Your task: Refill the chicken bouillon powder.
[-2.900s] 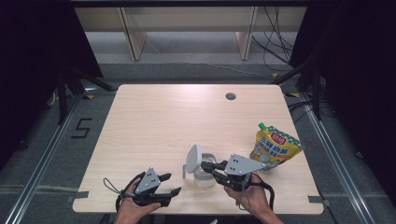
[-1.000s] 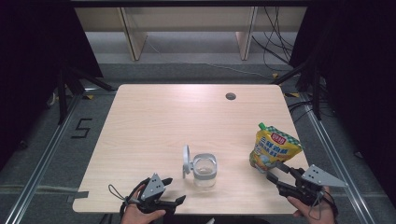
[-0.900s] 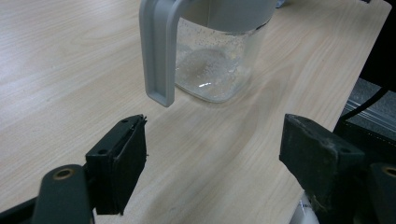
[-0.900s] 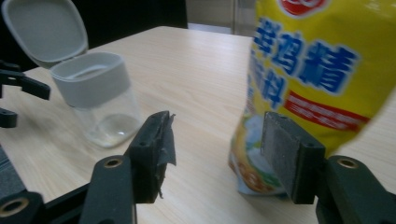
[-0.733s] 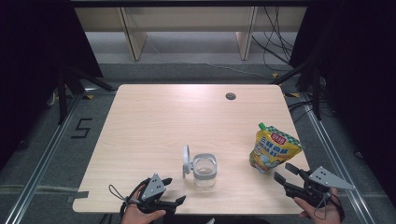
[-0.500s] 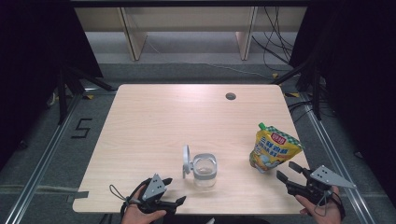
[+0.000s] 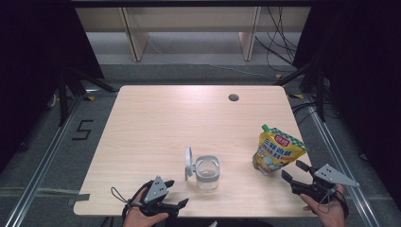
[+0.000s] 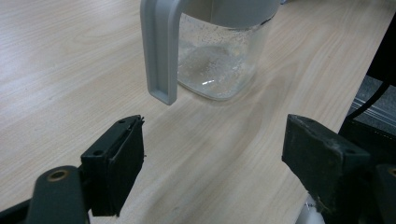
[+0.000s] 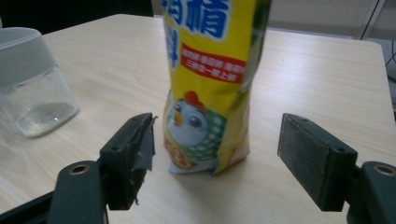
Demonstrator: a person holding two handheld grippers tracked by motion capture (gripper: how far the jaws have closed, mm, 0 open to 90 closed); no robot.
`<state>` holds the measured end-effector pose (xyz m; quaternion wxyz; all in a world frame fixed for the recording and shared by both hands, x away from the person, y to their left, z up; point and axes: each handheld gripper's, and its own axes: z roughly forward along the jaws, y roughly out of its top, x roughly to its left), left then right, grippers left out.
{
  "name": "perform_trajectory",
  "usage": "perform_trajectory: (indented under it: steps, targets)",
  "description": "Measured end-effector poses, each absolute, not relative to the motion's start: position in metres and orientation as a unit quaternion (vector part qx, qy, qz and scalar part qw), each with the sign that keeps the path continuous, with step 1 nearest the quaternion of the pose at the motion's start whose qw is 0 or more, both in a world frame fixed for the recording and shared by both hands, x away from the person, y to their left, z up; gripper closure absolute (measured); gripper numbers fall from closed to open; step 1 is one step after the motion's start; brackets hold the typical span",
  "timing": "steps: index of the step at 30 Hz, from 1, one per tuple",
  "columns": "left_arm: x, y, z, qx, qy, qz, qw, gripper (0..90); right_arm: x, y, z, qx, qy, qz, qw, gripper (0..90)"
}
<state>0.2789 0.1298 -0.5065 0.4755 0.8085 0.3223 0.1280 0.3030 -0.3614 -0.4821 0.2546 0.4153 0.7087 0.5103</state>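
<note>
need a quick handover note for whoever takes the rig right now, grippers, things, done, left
Left gripper: open, holds nothing, low at the near table edge, pointed at the jar.
Right gripper: open, its fingers have just been opening; nothing between them yet, the pouch stands just ahead of them.
Things: clear jar near the middle front of the table, its grey lid flipped up at its left side, a little white residue at the bottom. Yellow pouch upright to its right, untouched.
Done: jar stands open.
Left: probably grip the pouch and bring it to the jar.
</note>
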Motion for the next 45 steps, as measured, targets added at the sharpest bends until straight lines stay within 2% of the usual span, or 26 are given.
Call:
perform_trajectory:
  steps: [5, 7, 14, 15, 16, 26, 31, 35, 39, 40, 42, 45]
  targets:
    - [0.279, 0.129, -0.506, 0.813, 0.319, 0.13, 0.47, 20.3, 0.312, -0.364, -0.489, 0.407, 0.716, 0.508, 0.251, 23.5]
    - [0.278, 0.129, -0.507, 0.81, 0.32, 0.13, 0.473, 20.3, 0.312, -0.36, -0.49, 0.423, 0.715, 0.508, 0.228, 22.3]
    - [0.28, 0.13, -0.507, 0.82, 0.316, 0.132, 0.459, 20.3, 0.324, -0.361, -0.496, 0.409, 0.714, 0.519, 0.233, 19.9]
    - [0.279, 0.128, -0.508, 0.81, 0.323, 0.124, 0.473, 20.3, 0.328, -0.363, -0.497, 0.387, 0.723, 0.518, 0.243, 17.8]
    - [0.279, 0.128, -0.508, 0.813, 0.323, 0.126, 0.468, 20.3, 0.328, -0.36, -0.497, 0.395, 0.717, 0.525, 0.234, 16.7]
    - [0.279, 0.127, -0.51, 0.813, 0.32, 0.125, 0.47, 20.3, 0.341, -0.348, -0.503, 0.367, 0.73, 0.522, 0.247, 15.9]
    - [0.279, 0.127, -0.51, 0.812, 0.321, 0.123, 0.471, 20.3, 0.343, -0.341, -0.505, 0.378, 0.727, 0.523, 0.234, 15.9]
    - [0.279, 0.126, -0.511, 0.817, 0.319, 0.122, 0.464, 20.4, 0.349, -0.341, -0.507, 0.361, 0.717, 0.535, 0.264, 16.0]
    - [0.279, 0.125, -0.511, 0.814, 0.319, 0.121, 0.47, 20.5, 0.35, -0.34, -0.507, 0.374, 0.722, 0.529, 0.242, 16.3]
    - [0.279, 0.125, -0.511, 0.817, 0.318, 0.122, 0.465, 20.5, 0.354, -0.342, -0.508, 0.356, 0.727, 0.528, 0.257, 16.4]
    - [0.28, 0.127, -0.511, 0.827, 0.313, 0.128, 0.45, 20.6, 0.354, -0.34, -0.509, 0.362, 0.725, 0.53, 0.252, 16.4]
    - [0.28, 0.125, -0.511, 0.82, 0.318, 0.124, 0.46, 20.6, 0.354, -0.338, -0.509, 0.362, 0.72, 0.536, 0.251, 16.8]
